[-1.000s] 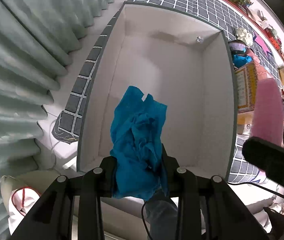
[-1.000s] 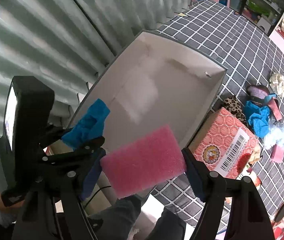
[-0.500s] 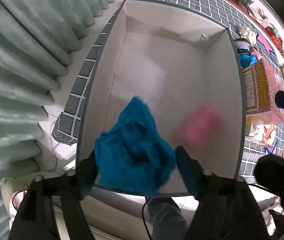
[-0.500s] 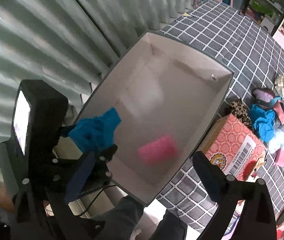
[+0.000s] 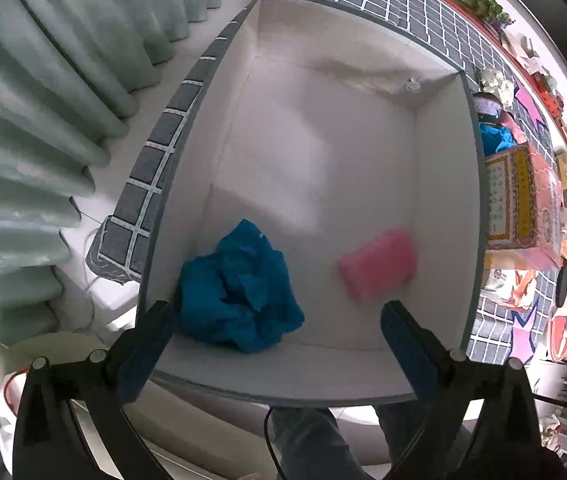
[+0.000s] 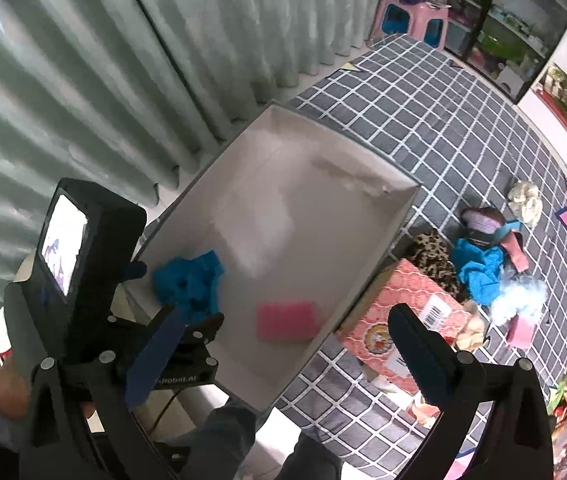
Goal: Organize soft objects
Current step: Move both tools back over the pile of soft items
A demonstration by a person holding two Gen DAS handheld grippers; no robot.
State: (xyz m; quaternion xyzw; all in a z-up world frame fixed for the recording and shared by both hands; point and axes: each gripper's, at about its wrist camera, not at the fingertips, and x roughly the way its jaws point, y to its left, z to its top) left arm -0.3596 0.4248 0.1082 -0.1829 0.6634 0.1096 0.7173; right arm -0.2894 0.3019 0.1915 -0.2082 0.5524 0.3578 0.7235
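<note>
Both loads have dropped since a second ago: the crumpled blue cloth (image 5: 239, 288) that was pinched in the left gripper (image 5: 275, 336) and the pink foam sponge block (image 5: 377, 266) that the right gripper (image 6: 283, 348) carried now lie on the floor of the large white open-topped box (image 5: 323, 140). Each gripper's jaws have just been opening and now stand spread wide, with nothing between them, hanging above the near end of the box, which looks like a plain release from above so the soft things fall in rather than get pressed down.

Down in the box, the cloth sits bunched in a loose heap against the near left corner, folds sticking up, while the sponge lies flat to its right, apart from it, its ribbed face up and its edges slightly blurred. More soft bits wait on the grey checked bench (image 6: 423, 92) beyond a red patterned carton (image 6: 399, 312): another blue rag (image 6: 479, 268), a leopard-print piece (image 6: 433, 254) and a cream bundle (image 6: 525, 196), so I would judge the sorting far from finished.
</note>
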